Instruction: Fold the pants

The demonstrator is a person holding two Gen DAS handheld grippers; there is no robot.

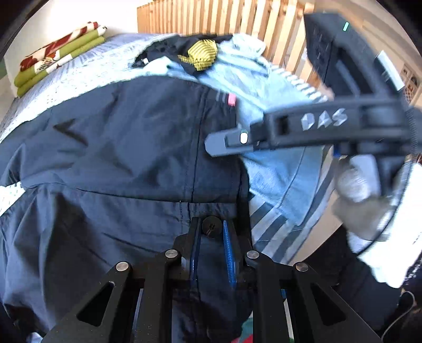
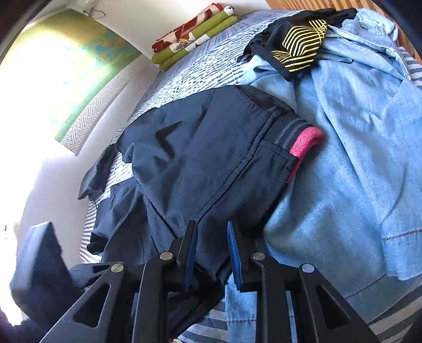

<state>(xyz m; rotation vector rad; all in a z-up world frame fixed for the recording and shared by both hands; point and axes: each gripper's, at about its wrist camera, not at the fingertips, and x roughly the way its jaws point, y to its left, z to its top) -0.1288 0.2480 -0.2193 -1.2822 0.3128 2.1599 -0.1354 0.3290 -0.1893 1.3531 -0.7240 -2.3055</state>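
Observation:
Dark navy pants (image 1: 118, 147) lie spread over a patterned bedspread (image 1: 79, 71), with a grey and pink ribbed band (image 2: 303, 143) at their far edge. In the left wrist view my left gripper (image 1: 212, 241) is shut on the pants' waistband, its blue pads either side of a black button (image 1: 212, 227). In the right wrist view my right gripper (image 2: 212, 248) is shut on the near edge of the pants (image 2: 197, 147), with dark cloth bunched between its fingers. The right gripper (image 1: 219, 143) also shows from the side over the pants' right edge.
A light blue denim garment (image 2: 356, 158) lies right of the pants, with a black and yellow striped garment (image 2: 300, 47) on top. Folded green and red bedding (image 2: 195, 34) sits at the far corner. A wooden slat headboard (image 1: 237, 21) stands behind. A gloved hand (image 1: 356, 184) holds the right gripper.

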